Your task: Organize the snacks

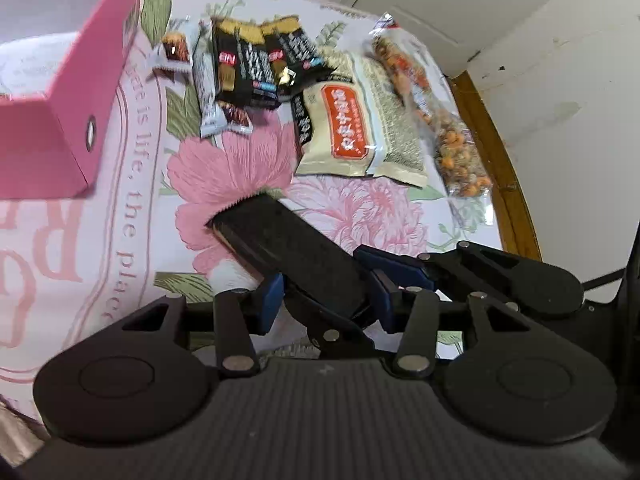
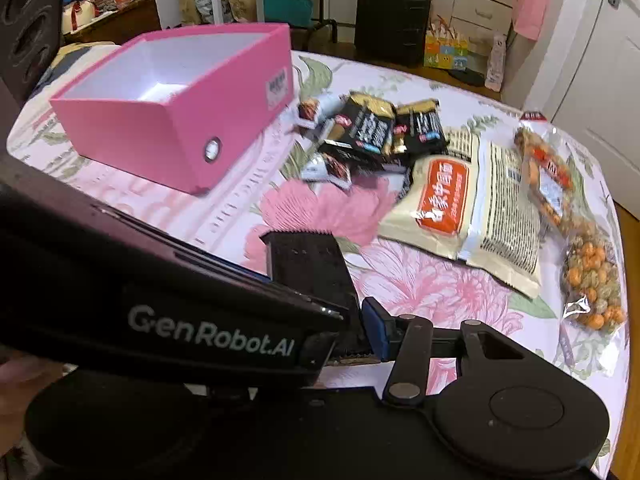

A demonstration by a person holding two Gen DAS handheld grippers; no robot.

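**While one black bar hangs between two tools, the pink box sits empty**

Since the black snack bar (image 1: 288,248) is off the floral cloth (image 2: 420,292) and near the viewer, the step in hand looks like carrying it to the pink box (image 2: 180,132), which stands open at the far left with nothing visible inside.

The left gripper (image 1: 324,300) is clenched on the bar's near end, its blue pads pressing both long edges. The right gripper (image 2: 332,320) lies close on the right. One of its pads (image 2: 376,328) rests against the same bar, but the left tool's body hides the other finger, so I cannot tell whether it is truly gripping.

To do this well, one tool should probably own the bar. If both clamp it and the hands drift apart, the wrapper may twist or tear, so the right tool should let go before the left swings away.

The bar's serrated far end points toward the box, so it should go in that end first. It should clear the box's near pink wall and be laid flat along the white floor, leaving space for more.

The other snacks lie far and to the right:
- a heap of black bar packets (image 2: 372,128)
- two cream bags (image 2: 440,196)
- a clear bag of coated nuts (image 2: 592,276)
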